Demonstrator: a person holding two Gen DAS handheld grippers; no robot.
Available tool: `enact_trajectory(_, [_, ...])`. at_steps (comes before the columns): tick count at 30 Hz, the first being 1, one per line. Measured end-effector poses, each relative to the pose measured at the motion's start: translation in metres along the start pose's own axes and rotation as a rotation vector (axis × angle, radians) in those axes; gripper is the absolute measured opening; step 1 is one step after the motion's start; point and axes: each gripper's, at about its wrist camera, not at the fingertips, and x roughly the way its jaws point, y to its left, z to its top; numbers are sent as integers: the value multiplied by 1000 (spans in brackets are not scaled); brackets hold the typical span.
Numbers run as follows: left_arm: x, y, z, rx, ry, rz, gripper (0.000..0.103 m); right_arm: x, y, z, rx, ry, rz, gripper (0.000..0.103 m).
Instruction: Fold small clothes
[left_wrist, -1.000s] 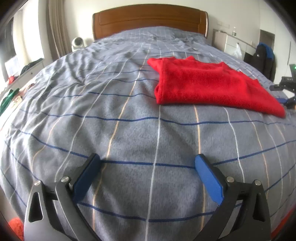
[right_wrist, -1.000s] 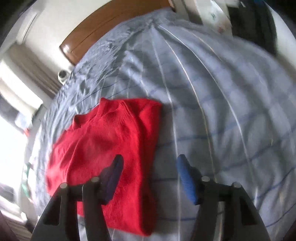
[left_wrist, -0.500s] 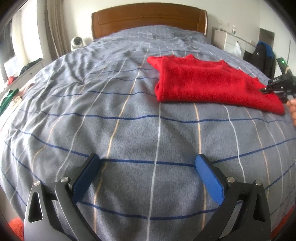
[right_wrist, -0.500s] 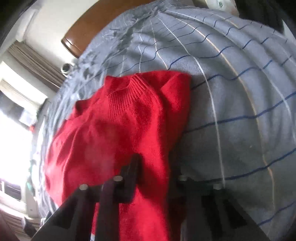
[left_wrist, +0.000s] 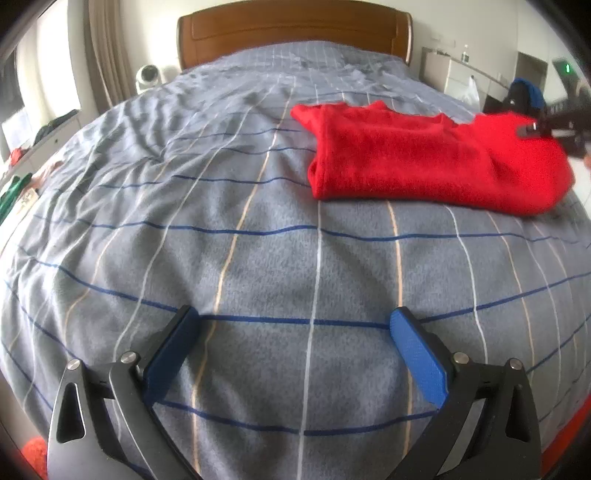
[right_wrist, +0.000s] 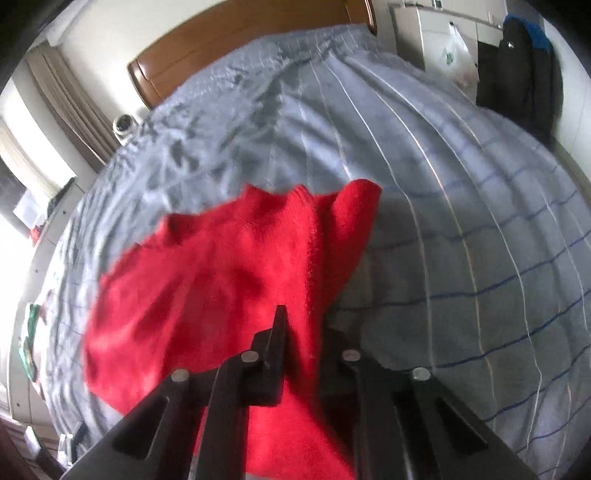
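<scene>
1. One red sweater (left_wrist: 424, 162), partly folded, lay on the far right of the grey checked bedspread (left_wrist: 258, 258); its near end was raised off the cover, where half a second before it had lain flat.
2. Our right gripper (right_wrist: 303, 332) had gone from spread above the hem to clamped on it; its fingers pinched the knit between them and lifted it. In the left wrist view the same gripper (left_wrist: 546, 129) appeared blurred at the sweater's right end.
3. We judged this the start of the next fold, hem carried toward the collar (right_wrist: 291, 195).
4. Our left gripper (left_wrist: 291, 332) was unchanged: fingers spread wide, empty, low over bare bedspread and well apart from the sweater.
5. Writing, brands, labels: none legible. We noted only a green indicator light (left_wrist: 566, 68) at the upper right.
</scene>
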Motion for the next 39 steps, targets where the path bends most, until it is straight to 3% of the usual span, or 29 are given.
enact_trajectory(8, [2, 2, 2, -5, 12, -9, 102, -11, 102, 7, -108, -11, 116, 12])
enact_trajectory(13, [1, 3, 1, -2, 13, -13, 102, 21, 172, -2, -165, 24, 144, 12])
enact_trajectory(17, [0, 4, 0, -2, 13, -14, 102, 62, 222, -31, -243, 52, 99, 12])
enact_trajectory(21, [-1, 5, -1, -7, 14, -14, 102, 87, 231, -51, -239, 82, 142, 15])
enact_trajectory(24, [-1, 5, -1, -7, 15, -13, 103, 89, 215, -49, -110, 120, 342, 30])
enact_trajectory(25, [0, 5, -1, -7, 16, -13, 103, 87, 208, -46, -61, 150, 424, 39])
enact_trajectory(26, [0, 5, -1, -8, 17, -13, 103, 85, 206, -44, -46, 163, 450, 51])
enact_trajectory(30, [0, 6, 0, -10, 18, -16, 103, 48, 198, -31, -92, 125, 534, 54])
enact_trajectory(32, [0, 6, 0, -11, 20, -14, 103, 28, 194, -27, -155, 101, 497, 57])
enact_trajectory(36, [2, 5, 1, -19, 22, -8, 103, 17, 208, -44, -436, 120, 307, 68])
enact_trajectory(39, [2, 5, 0, -17, 19, -6, 103, 23, 223, -66, -560, 166, 270, 68])
